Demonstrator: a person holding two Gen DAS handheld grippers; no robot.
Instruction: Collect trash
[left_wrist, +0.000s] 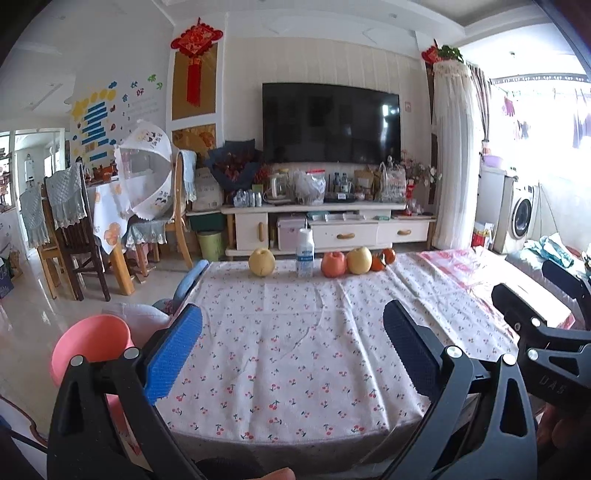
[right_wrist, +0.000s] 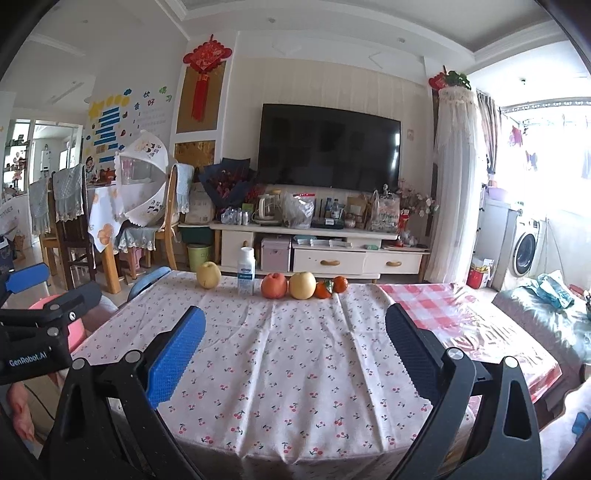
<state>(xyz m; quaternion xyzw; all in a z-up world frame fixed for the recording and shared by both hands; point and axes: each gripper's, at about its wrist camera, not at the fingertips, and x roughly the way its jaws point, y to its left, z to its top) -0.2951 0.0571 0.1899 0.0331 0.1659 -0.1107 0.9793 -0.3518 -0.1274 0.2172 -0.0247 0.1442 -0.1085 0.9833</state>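
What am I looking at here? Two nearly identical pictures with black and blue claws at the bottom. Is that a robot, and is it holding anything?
No robot: a person holds a hand-held gripper in each hand, each with a wide-angle camera looking forward between its jaws. One picture comes from the left gripper, the other from the right gripper; each also glimpses the other tool at its edge. Both stand open and hold nothing. Below them is a table under a cherry-print cloth. Along its far edge stand a pale pear, a white bottle, a reddish apple, a second pear and small oranges. A pink bin sits beside the table, at left.
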